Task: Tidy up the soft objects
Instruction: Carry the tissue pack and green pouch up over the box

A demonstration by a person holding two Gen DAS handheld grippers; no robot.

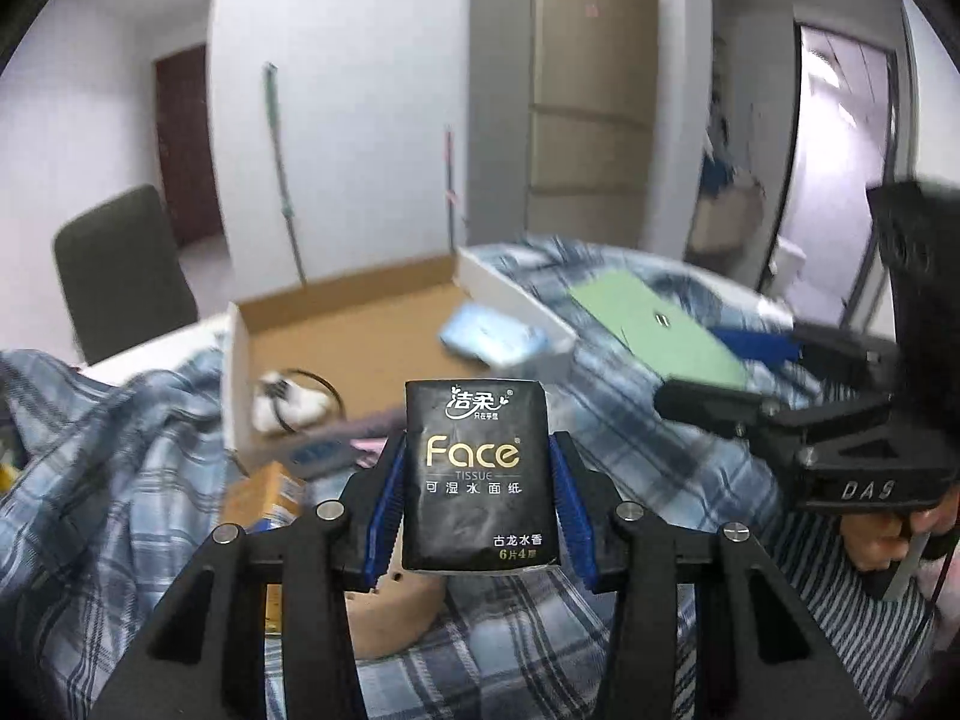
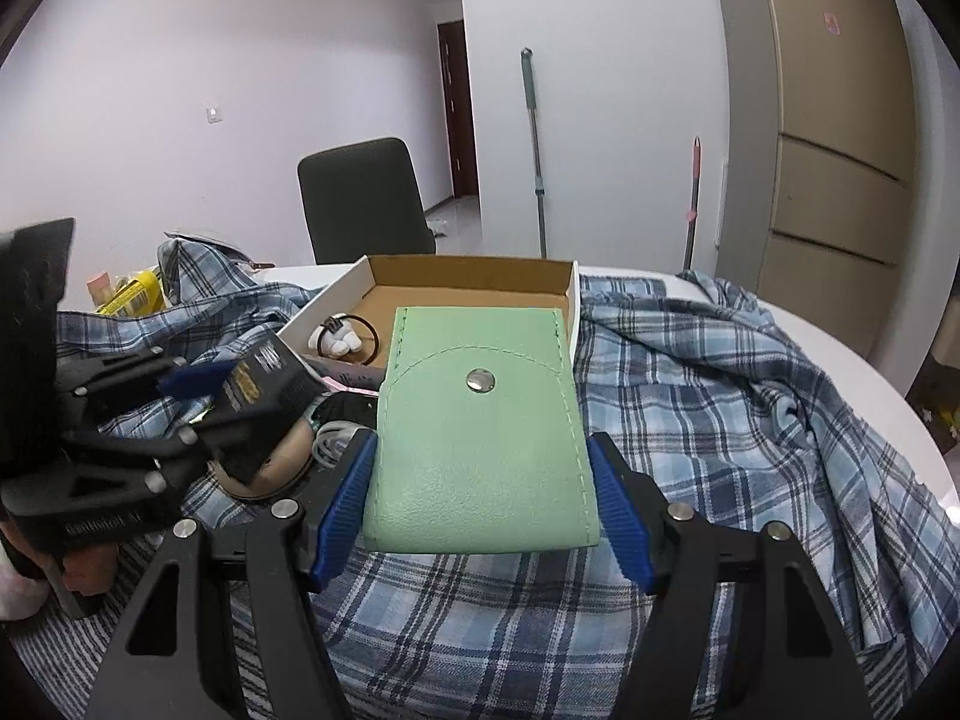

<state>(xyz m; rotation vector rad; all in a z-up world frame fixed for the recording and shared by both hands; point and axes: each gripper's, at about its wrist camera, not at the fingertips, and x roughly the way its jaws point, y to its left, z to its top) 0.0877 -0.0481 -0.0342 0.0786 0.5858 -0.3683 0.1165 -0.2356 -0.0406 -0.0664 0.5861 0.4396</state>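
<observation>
A black tissue pack point(image 1: 478, 474) stands upright, clamped by its sides in the left hand-held gripper point(image 1: 477, 492), held above the plaid shirt point(image 2: 720, 396) short of the cardboard box point(image 2: 468, 279), likely to be dropped in. The right hand-held gripper point(image 2: 483, 504) is closed to the width of a green pouch point(image 2: 480, 432), pinching its 2 side edges, flap up, its far end over the box's near edge. Both look ready for sorting into the box on the tabletop point(image 2: 852, 354).

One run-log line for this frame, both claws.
left claw: shut on black tissue pack | right claw: shut on green pouch | cardboard box: ahead
</observation>
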